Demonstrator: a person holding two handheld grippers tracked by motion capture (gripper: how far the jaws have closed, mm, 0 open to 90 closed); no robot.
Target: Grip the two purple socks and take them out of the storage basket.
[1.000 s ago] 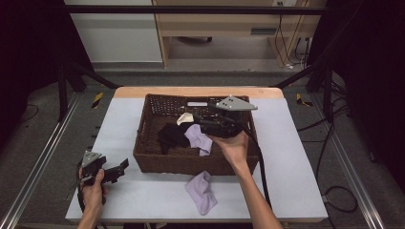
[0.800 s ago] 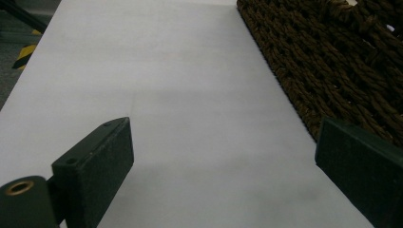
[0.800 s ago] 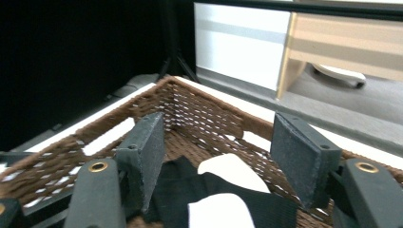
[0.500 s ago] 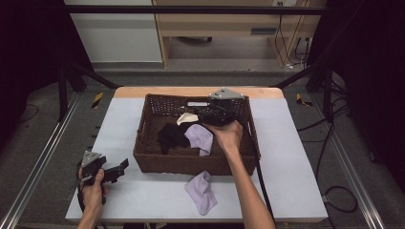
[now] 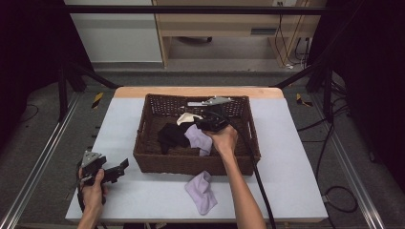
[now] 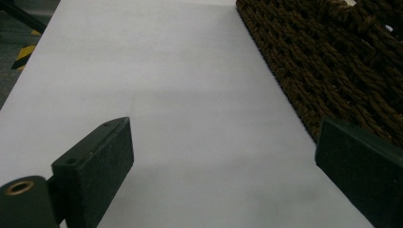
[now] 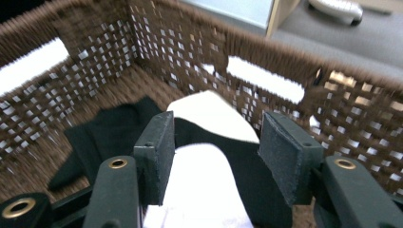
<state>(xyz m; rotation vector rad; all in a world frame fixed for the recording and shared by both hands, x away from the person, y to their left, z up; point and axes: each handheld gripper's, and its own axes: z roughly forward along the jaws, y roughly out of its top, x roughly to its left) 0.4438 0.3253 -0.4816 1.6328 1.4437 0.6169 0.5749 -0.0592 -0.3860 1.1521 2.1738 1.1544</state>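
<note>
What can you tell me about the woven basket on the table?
The basket is a dark brown, rectangular, open-topped bin of woven wicker-like strands, with an open-weave lattice in its walls and cut-out handle slots near the rim. It stands upright on the white table top, towards the far middle. Inside lie a black cloth, a lilac cloth and a cream-white piece. The right gripper reaches into it, jaws apart over the cloths. A second lilac cloth lies outside, just in front of its near wall.
</note>
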